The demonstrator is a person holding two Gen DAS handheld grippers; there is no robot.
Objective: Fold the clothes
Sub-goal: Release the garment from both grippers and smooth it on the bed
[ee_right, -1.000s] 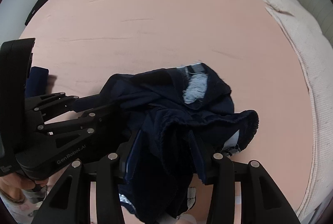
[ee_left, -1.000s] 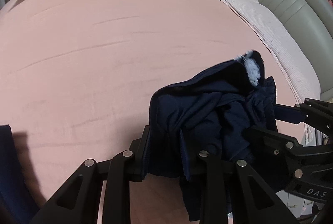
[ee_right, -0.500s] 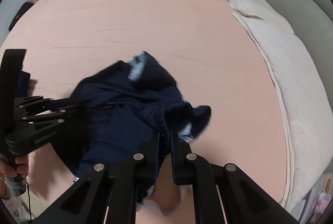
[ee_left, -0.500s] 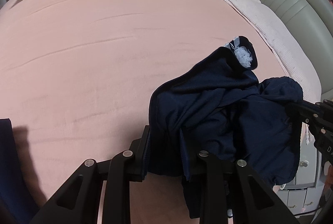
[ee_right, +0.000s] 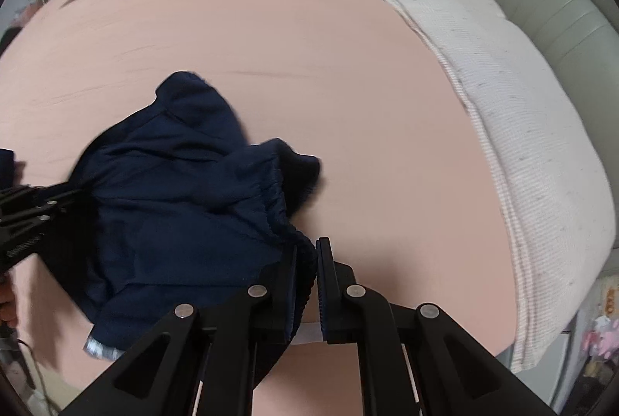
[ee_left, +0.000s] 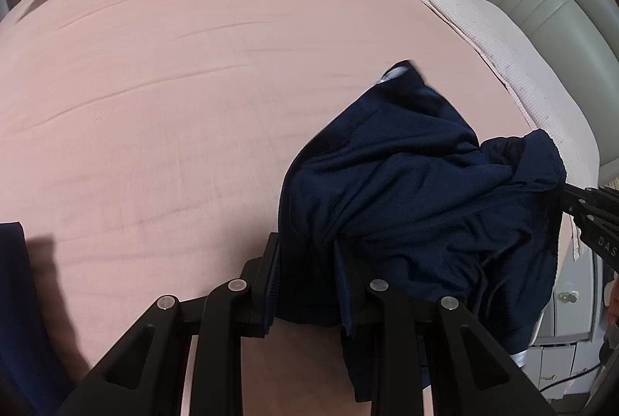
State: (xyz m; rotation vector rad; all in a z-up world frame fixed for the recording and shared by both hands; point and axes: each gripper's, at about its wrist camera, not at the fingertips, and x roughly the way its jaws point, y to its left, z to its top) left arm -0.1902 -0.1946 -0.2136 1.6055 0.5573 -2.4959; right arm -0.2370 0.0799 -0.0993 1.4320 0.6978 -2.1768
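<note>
**Right claw clamps the waistband**

Right claw (ee_right: 307, 263), spread a second ago, now pinches the elastic waistband of the navy shorts (ee_left: 418, 199). Left claw (ee_left: 305, 277) pinches another edge as before. Held above the bed (ee_left: 174, 99), the shorts can now be pulled out flat.
</note>
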